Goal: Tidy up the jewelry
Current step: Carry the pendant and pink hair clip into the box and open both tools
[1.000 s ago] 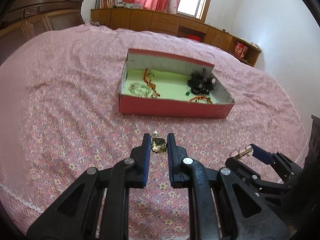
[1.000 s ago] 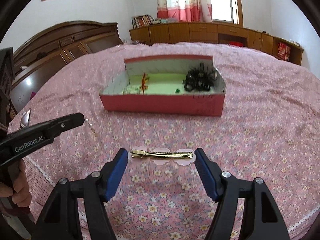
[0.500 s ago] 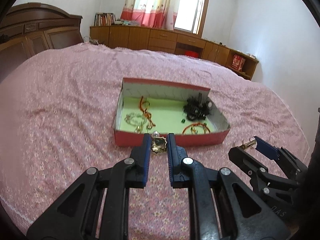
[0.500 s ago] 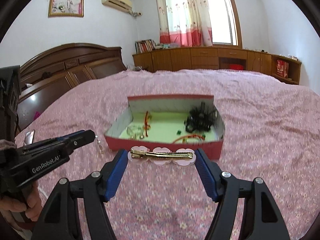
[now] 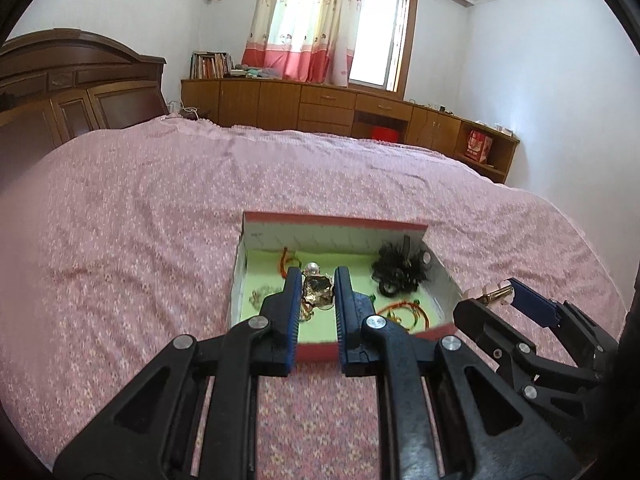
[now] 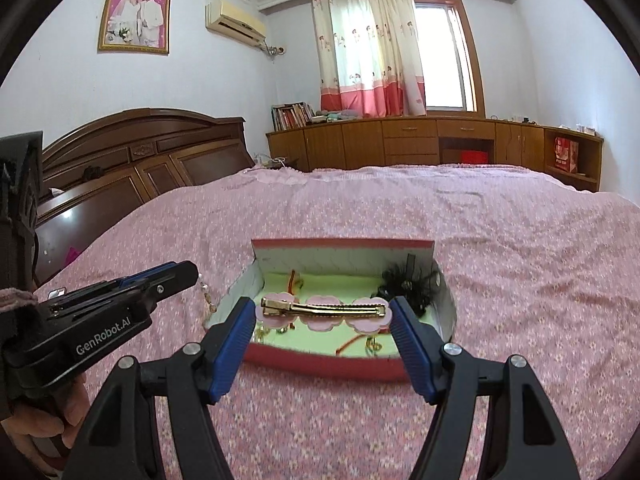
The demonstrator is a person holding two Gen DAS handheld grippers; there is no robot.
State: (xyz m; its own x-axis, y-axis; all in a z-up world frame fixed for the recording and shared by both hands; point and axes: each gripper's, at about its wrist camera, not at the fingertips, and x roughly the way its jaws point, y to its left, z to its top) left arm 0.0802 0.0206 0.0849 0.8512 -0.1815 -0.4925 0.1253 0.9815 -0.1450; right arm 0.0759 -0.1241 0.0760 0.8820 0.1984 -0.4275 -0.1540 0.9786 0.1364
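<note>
A red box (image 5: pixel 316 350) with a green floor lies on the pink bedspread; it also shows in the right wrist view (image 6: pixel 320 366). My left gripper (image 5: pixel 317 280) is shut on a gold brooch with a pearl (image 5: pixel 317 290), held over the box's near left part. My right gripper (image 6: pixel 323 312) is shut on a gold hair clip with pink flowers (image 6: pixel 323 309), held lengthwise over the box's near edge. In the left wrist view the right gripper (image 5: pixel 504 294) is at the box's right side. Inside lie a black hair ornament (image 5: pixel 398 272), red-gold bangles (image 5: pixel 404 312) and a red cord (image 5: pixel 285 264).
The pink floral bedspread (image 5: pixel 140 240) surrounds the box. A dark wooden headboard (image 6: pixel 132 168) stands at the left. Low wooden cabinets (image 6: pixel 420 144) line the far wall under a curtained window. The left gripper (image 6: pixel 188 276) shows at the left of the right wrist view.
Both grippers have risen and moved forward with their loads, from above the bedspread in front of the box to over the box itself.
</note>
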